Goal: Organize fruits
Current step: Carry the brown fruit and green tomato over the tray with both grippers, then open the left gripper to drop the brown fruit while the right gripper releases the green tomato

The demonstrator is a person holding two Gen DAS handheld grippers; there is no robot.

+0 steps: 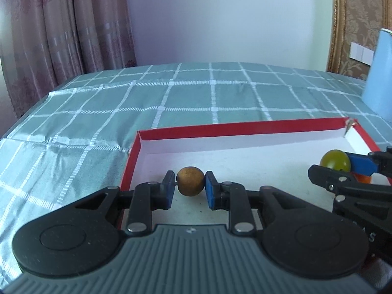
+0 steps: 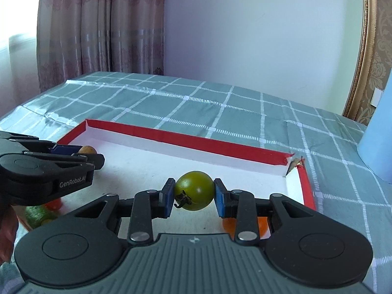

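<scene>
Fruits are being carried: your left gripper point(image 1: 190, 186) grips the brown fruit point(image 1: 190, 180), your right gripper point(image 2: 194, 193) grips the green tomato point(image 2: 194, 189). Next, lower both gently into the red box point(image 2: 196, 144).

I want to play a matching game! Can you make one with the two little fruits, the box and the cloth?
Things:
1. round brown fruit
2. green tomato
3. box rim
4. tablecloth

Matches:
A. red
B. pinched in the right claw
C. teal with white checks
D. pinched in the left claw

Pairs: 1-D, 2-B, 3-A, 4-C
</scene>
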